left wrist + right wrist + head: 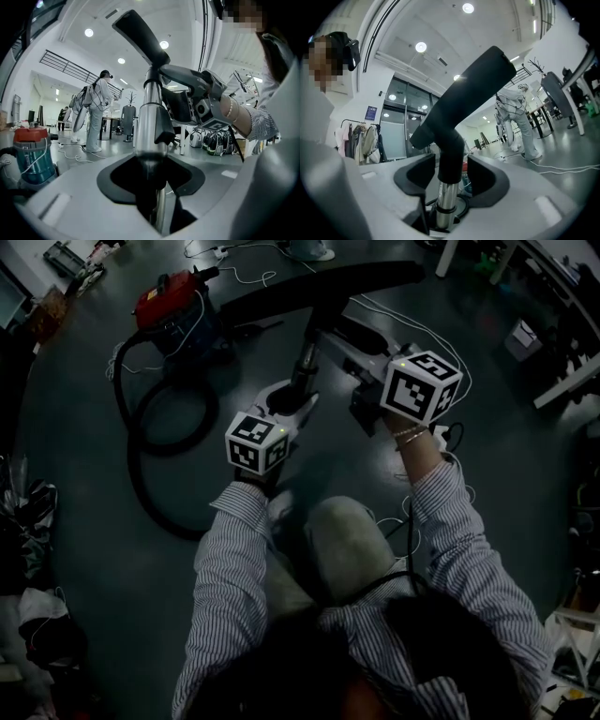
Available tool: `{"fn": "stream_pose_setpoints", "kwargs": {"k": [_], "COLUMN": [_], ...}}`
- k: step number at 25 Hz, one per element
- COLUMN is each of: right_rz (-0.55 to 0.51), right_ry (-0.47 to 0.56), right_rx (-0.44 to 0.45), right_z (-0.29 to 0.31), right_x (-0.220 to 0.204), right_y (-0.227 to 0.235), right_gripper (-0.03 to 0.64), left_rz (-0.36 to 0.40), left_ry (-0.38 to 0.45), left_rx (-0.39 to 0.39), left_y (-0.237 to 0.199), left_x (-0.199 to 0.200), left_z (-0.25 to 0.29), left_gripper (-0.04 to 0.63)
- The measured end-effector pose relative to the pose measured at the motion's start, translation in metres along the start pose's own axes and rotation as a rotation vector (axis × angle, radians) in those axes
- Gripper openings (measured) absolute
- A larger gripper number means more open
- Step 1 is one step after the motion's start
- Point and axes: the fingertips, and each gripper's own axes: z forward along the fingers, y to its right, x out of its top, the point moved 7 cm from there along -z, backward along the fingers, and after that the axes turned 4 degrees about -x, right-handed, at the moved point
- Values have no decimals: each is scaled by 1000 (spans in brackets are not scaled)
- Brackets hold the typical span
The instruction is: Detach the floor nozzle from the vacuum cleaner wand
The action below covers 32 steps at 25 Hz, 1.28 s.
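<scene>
The floor nozzle [328,285] lay at 12 o'clock, probably a stiff, light plastic head best taken at its neck, where the right gripper [451,176] stood wide around it (not pressing), while the left gripper [150,173] clamped the rigid, likely slippery metal wand [151,126].

Premises present as a large open-plan lab or test hall rather than a home: bare polished grey floor [84,521], high white ceiling with recessed round lights [89,32], and glazed partitions [396,131]. Work tables [572,381] stand along the edge, and loose cables [246,277] lie on the floor near a canister vacuum [173,310]. Other people [96,112] in light clothing stand further off with gear strapped on, and a clothes rail [361,140] stands by the glazing.
</scene>
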Motion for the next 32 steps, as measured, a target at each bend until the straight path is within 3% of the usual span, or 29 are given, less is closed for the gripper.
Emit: {"fn": "stream_pose_setpoints", "kwargs": {"k": [10,16,22,29,32], "right_rz": [81,59,45,41,0], "right_ry": [5,-30,-39,-28,5], "right_rx": [11,5,57,24,-25], "right_z": [16,21,22,30,33], "right_x": [4,3,2,4,9], "right_y": [-1,-3,-5,-9,-9], "right_gripper": [184,183,184,184,184], "left_rz": [10,-9,-52,-24,-4], "left_ry": [-30,-45,-31,-37,-45], "left_rx": [-35,-53,-109,0,3], "left_y": [12,11,15,13,14], "left_x": [0,-2,-5,-4,-8], "left_z": [-2,-5,-10,-12,-13], "left_gripper": [173,173,172,169,167]}}
